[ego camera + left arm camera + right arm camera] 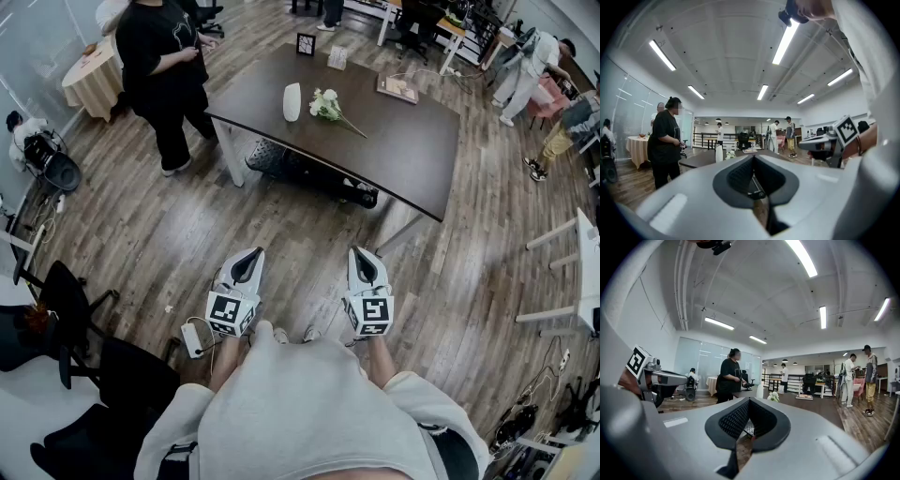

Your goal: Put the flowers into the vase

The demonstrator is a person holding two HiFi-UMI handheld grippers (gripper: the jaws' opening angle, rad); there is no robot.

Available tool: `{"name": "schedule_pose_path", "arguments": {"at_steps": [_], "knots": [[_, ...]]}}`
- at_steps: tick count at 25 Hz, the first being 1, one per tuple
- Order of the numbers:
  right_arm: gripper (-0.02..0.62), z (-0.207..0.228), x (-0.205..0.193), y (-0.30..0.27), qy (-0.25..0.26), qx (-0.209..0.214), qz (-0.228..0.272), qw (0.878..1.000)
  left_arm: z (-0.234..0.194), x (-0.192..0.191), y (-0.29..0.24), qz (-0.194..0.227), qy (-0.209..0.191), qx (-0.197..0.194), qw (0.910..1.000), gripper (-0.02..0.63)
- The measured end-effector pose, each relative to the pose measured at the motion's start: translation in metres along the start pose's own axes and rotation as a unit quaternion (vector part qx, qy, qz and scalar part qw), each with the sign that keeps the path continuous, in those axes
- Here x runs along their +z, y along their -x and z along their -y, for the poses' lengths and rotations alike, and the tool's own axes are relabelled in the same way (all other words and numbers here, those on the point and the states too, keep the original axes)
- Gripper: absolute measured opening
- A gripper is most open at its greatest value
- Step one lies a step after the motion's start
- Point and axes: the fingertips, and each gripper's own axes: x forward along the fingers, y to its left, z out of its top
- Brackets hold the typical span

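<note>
A white vase (pixel 292 101) stands on the dark table (pixel 412 150), and a bunch of white flowers (pixel 328 105) lies just to its right. Both grippers hang over the wooden floor, well short of the table's near edge. My left gripper (pixel 249 255) and my right gripper (pixel 360 253) are side by side, shut, with nothing between their jaws. In the left gripper view the vase (pixel 718 153) and flowers (pixel 730 154) are small and far beyond the shut jaws. The right gripper view shows the same vase (pixel 760 391) and flowers (pixel 774 397) in the distance.
A person in black (pixel 164 66) stands at the table's left end. A book (pixel 397 89) and a small frame (pixel 306 43) lie on the far side of the table. Black chairs (pixel 75 309) and a power strip (pixel 192 339) are at my left. More people (pixel 525 66) stand at the back right.
</note>
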Motion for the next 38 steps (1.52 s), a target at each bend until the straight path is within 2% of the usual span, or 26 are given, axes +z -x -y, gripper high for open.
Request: {"name": "schedule_pose_path", "arguments": {"at_steps": [15,24,38], "knots": [[-0.003,0.0,-0.002,0.002,0.001,0.002,0.0,1.0,0.003,-0.001,0.001,0.001,-0.002,0.001,1.0,0.011],[-0.003,0.007,0.003,0.001,-0.028,0.022,0.019,0.999,0.008,0.002,-0.005,-0.002,-0.003,0.007,1.0,0.011],[-0.003,0.049,-0.008,-0.008,-0.019,0.03,0.008,0.999,0.025,0.005,-0.039,0.001,-0.002,0.028,0.9996,0.011]]}}
